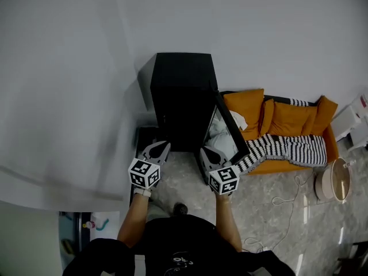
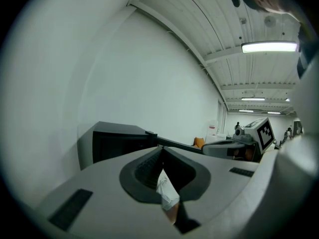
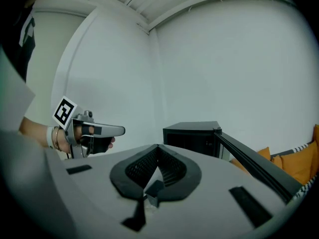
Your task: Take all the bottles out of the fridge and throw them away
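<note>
Both tongs are closed and empty: your left tongs (image 1: 161, 147) and right tongs (image 1: 206, 152) hang side by side, jaw tips together, pointing at the black fridge (image 1: 183, 91), which stands against the far wall just beyond them. Its door (image 1: 231, 128) is swung open to the right, presumably to let you reach in; the jaws must part before any grasp. No bottles can be made out: the head view gives only pale shapes (image 1: 221, 135) between cabinet and door, and both gripper views show a dark front. Whether the round tub (image 1: 333, 180) at far right, past the orange sofa (image 1: 287, 118), is the bin is unclear.
</note>
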`<control>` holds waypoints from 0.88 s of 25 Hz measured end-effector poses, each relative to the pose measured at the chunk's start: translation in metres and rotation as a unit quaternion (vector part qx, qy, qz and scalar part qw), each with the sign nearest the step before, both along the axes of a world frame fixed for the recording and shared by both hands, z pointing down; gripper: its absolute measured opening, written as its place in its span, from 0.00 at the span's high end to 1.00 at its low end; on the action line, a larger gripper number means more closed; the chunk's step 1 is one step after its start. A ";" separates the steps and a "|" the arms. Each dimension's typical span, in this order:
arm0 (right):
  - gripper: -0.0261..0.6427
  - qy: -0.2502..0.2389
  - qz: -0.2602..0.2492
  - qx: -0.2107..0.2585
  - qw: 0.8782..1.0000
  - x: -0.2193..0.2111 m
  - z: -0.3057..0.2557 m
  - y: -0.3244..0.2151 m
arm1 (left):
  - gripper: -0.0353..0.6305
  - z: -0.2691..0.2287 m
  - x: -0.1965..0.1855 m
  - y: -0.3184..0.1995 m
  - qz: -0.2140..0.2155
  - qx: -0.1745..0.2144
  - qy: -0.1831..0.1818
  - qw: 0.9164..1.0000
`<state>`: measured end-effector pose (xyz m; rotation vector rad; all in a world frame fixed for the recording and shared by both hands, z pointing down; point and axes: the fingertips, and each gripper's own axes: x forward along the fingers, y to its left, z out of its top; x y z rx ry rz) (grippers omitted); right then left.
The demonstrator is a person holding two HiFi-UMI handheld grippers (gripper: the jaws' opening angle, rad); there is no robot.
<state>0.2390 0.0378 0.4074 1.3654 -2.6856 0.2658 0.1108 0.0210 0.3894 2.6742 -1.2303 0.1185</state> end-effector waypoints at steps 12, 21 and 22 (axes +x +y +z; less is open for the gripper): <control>0.95 0.003 0.024 0.003 1.000 0.013 -0.004 0.023 | 0.94 -0.010 0.013 0.019 0.014 0.014 -0.002 1.000; 0.95 0.007 0.032 -0.007 0.999 0.010 0.003 0.024 | 0.94 -0.001 0.014 0.021 0.016 0.004 0.015 1.000; 0.95 0.007 0.030 -0.006 1.000 0.008 0.003 0.023 | 0.94 0.000 0.013 0.021 0.016 0.003 0.015 1.000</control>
